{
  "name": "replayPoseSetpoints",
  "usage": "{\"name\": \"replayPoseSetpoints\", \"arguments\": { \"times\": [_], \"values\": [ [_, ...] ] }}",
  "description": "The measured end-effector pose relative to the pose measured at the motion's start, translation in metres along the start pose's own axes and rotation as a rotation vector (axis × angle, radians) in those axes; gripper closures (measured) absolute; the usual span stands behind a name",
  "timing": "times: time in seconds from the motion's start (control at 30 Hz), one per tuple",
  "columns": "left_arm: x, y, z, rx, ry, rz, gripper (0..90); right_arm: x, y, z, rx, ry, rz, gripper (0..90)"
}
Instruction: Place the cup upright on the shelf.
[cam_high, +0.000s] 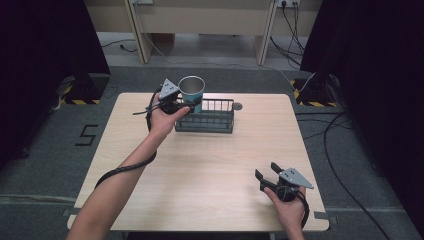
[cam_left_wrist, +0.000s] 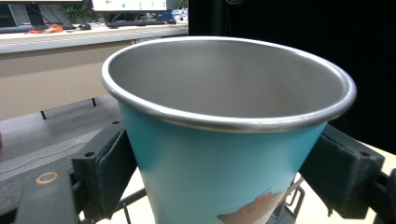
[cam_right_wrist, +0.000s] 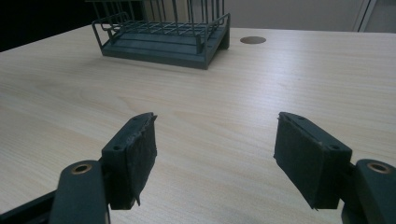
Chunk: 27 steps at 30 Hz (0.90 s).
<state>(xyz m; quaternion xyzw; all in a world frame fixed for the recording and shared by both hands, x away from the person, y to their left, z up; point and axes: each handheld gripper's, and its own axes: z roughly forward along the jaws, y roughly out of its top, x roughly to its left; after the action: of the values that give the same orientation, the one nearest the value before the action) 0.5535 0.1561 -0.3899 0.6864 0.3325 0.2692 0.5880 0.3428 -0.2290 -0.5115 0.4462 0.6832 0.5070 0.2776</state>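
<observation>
A teal cup (cam_high: 191, 90) with a bare metal inside stands upright at the left end of a dark wire rack (cam_high: 207, 123) near the table's far edge. My left gripper (cam_high: 189, 106) is shut on the cup low on its wall. In the left gripper view the cup (cam_left_wrist: 224, 158) sits between the two pads (cam_left_wrist: 112, 172), which press against its sides. Whether the cup's base rests in the rack is hidden. My right gripper (cam_high: 266, 170) is held open near the front right of the table, and nothing lies between its jaws (cam_right_wrist: 215, 154). The rack (cam_right_wrist: 163, 44) shows far ahead of it.
The light wooden table (cam_high: 210, 170) has a round cable hole (cam_high: 237, 106) just right of the rack, also seen as the cable hole (cam_right_wrist: 252, 40) in the right gripper view. Dark curtains and floor cables surround the table.
</observation>
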Motion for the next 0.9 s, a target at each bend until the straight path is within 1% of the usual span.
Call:
{"name": "replayPoseSetpoints", "arguments": {
  "times": [0.23,0.47,0.63,0.83,0.87,0.9],
  "values": [
    [0.000,0.002,0.010,0.010,0.008,0.001,15.7,-0.001,0.000,0.000,-0.002,0.002,0.005,30.3],
    [-0.001,0.001,0.023,0.026,0.015,-0.010,15.7,-0.001,0.000,0.000,-0.003,0.003,0.007,30.3],
    [-0.002,0.001,0.030,0.035,0.013,-0.013,15.7,-0.001,-0.001,0.000,-0.003,0.004,0.006,30.3],
    [-0.006,-0.004,0.041,0.059,0.013,-0.018,15.7,-0.002,-0.001,0.000,0.000,0.006,0.006,30.3],
    [-0.006,-0.004,0.041,0.059,0.013,-0.018,15.7,-0.002,-0.001,0.000,0.001,0.007,0.008,30.4],
    [-0.008,-0.007,0.045,0.067,0.015,-0.027,15.7,-0.002,-0.001,0.000,0.001,0.007,0.007,30.3]
  ]
}}
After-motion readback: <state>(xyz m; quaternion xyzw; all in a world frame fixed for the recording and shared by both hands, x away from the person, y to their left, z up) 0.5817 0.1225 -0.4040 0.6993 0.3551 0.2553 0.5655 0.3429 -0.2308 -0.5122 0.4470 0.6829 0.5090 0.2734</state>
